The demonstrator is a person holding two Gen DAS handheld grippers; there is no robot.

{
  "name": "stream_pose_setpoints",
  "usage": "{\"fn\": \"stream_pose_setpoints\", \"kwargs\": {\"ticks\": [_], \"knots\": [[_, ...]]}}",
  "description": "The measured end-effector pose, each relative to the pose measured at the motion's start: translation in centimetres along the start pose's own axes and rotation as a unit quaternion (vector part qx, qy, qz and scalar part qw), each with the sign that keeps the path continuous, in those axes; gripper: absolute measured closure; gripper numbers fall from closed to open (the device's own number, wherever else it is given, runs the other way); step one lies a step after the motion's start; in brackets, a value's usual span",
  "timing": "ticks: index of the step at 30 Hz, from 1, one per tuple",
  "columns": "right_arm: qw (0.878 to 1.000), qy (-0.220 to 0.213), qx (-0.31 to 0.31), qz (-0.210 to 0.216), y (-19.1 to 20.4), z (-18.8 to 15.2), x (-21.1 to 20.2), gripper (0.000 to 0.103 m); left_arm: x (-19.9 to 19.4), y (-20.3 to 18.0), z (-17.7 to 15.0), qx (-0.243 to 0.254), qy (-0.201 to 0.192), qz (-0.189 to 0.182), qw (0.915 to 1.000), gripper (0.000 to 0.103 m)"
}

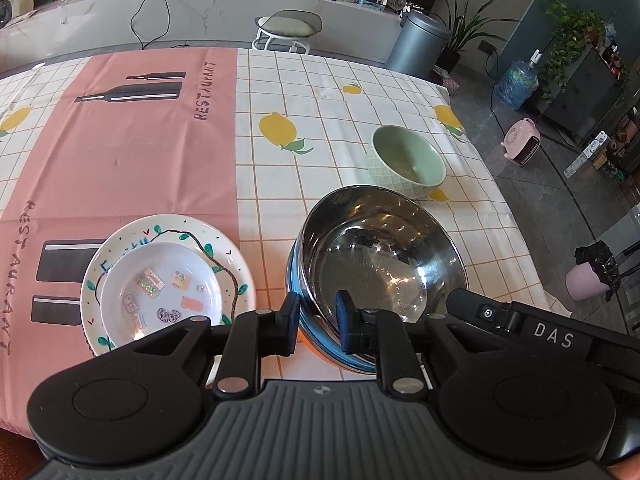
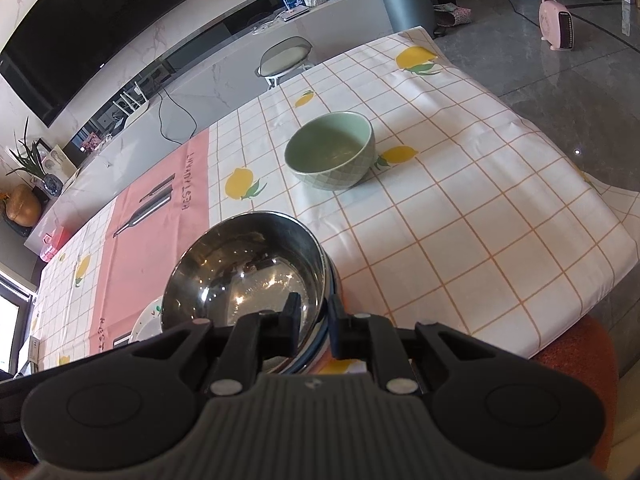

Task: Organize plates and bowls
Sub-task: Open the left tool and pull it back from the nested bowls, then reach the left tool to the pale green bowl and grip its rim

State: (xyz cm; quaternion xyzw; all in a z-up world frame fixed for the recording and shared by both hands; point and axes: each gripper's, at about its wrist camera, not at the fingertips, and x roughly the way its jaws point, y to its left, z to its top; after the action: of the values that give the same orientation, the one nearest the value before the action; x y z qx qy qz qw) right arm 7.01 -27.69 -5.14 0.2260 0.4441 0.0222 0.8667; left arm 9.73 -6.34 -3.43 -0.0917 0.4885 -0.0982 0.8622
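Two nests already formed on the counter (image 1: pixel 320 120): steel bowl (image 1: pixel 376 256) inside a blue-rimmed bowl (image 1: pixel 304 320), small white plate (image 1: pixel 160 284) on the painted plate (image 1: pixel 236 268). Left hand-held gripper (image 1: pixel 318 316) and right hand-held gripper (image 2: pixel 314 316) both narrowed astride the steel rim, grip uncertain. Likely next: fetching the green bowl (image 2: pixel 330 150), standing apart beyond

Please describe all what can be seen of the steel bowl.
The steel bowl is shiny, mirror-like metal, empty and upright. It sits nested in a blue-rimmed bowl on the checked tablecloth. The left tool and right tool each straddle its near rim; whether their pads touch it is unclear.
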Motion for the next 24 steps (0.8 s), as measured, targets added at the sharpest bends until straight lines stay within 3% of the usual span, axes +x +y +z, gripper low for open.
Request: {"fn": "stream_pose_setpoints", "kwargs": {"ticks": [3, 5, 8, 24], "knots": [[1.000, -0.002, 0.001, 0.004, 0.0, -0.1, 0.0, 0.086, -0.2, 0.3, 0.1, -0.006, -0.003, -0.003, 1.0000, 0.078], [1.000, -0.004, 0.004, 0.010, -0.1, -0.1, -0.2, 0.085, -0.5, 0.4, 0.3, -0.009, -0.010, -0.003, 0.9999, 0.065], [1.000, -0.010, 0.006, 0.016, -0.1, 0.0, -0.6, 0.066, -1.0, 0.5, 0.5, -0.008, -0.021, -0.003, 0.9997, 0.052], [0.997, -0.069, 0.016, 0.012, -1.3, 3.2, -2.8, 0.059, -2.1, 0.5, 4.9, 0.007, -0.054, -0.036, 0.9979, 0.048]]}}
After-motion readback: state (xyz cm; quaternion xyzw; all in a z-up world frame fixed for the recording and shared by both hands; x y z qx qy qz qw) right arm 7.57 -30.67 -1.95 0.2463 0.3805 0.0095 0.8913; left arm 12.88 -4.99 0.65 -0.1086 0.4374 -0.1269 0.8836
